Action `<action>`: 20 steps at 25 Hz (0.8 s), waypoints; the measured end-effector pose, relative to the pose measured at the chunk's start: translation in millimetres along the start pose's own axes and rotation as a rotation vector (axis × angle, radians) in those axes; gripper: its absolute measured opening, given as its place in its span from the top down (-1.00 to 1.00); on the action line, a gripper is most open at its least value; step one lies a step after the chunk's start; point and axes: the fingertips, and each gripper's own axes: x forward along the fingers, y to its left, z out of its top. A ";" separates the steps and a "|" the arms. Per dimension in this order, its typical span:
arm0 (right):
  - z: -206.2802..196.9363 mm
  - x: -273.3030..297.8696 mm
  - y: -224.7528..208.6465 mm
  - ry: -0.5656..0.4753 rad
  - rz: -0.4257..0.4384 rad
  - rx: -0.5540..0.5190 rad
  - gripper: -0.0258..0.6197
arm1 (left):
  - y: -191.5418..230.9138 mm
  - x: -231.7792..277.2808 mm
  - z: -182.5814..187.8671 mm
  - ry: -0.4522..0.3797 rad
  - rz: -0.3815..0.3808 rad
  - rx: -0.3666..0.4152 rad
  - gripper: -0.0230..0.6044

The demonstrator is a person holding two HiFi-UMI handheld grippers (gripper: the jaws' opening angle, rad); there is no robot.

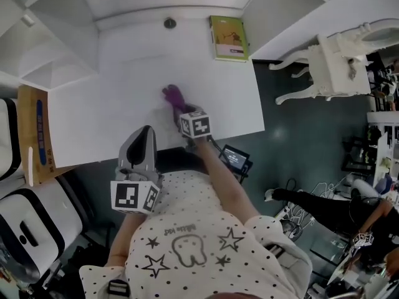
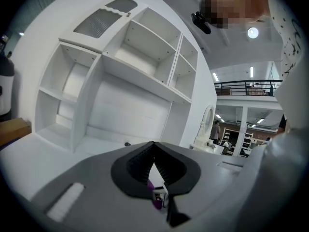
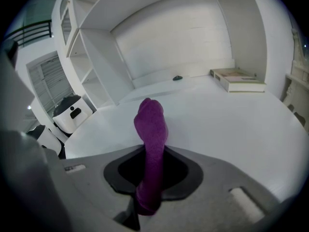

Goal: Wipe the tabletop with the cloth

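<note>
The white worktop (image 1: 112, 98) stretches out big and mostly bare ahead of the right claw (image 1: 180, 109), so I'd guess the wiping is mid-way. There are no marks to show how much has been covered, though. To do this bit well I'd tip that claw down so the purple cloth (image 3: 150, 124) lies flatter on the surface. I honestly can't tell how much of it is touching right now. Then drag in long overlapping passes and keep the squeeze firm so nothing slides out on a pull stroke. Steer round the book (image 1: 229, 37) far ahead and to the right of the claw, and the little dark knob (image 1: 169, 23) straight ahead by the back wall. The right claw's jaws are clamped tight on the cloth, which pokes forward from between them in a bunched roll. The left claw (image 1: 145, 132) has its jaws closed tip to tip with nothing in them. It hangs behind and to the left of the right one, over the worktop's near edge, and looks to be touching nothing.
</note>
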 end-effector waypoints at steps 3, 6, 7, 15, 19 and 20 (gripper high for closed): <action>0.0 -1.4 -4.7 -0.003 0.009 -0.006 0.72 | -3.2 0.7 -11.3 0.011 0.001 0.000 0.94; -3.3 -3.6 -7.5 0.002 0.018 -0.007 0.72 | -8.1 0.4 -20.2 0.016 0.000 -0.010 0.94; -3.6 -4.9 -8.4 0.003 0.018 -0.009 0.72 | -8.9 0.6 -20.6 0.016 0.003 -0.010 0.94; -2.9 -12.2 -22.6 0.004 0.025 -0.015 0.72 | -23.1 8.0 -15.7 0.013 0.021 -0.012 0.94; -4.4 -14.6 -27.9 0.003 0.025 -0.008 0.72 | -24.5 5.9 -20.2 -0.001 0.031 -0.010 0.93; -3.9 -15.3 -29.0 0.000 0.026 -0.009 0.72 | -24.5 5.5 -21.2 -0.006 0.035 -0.012 0.93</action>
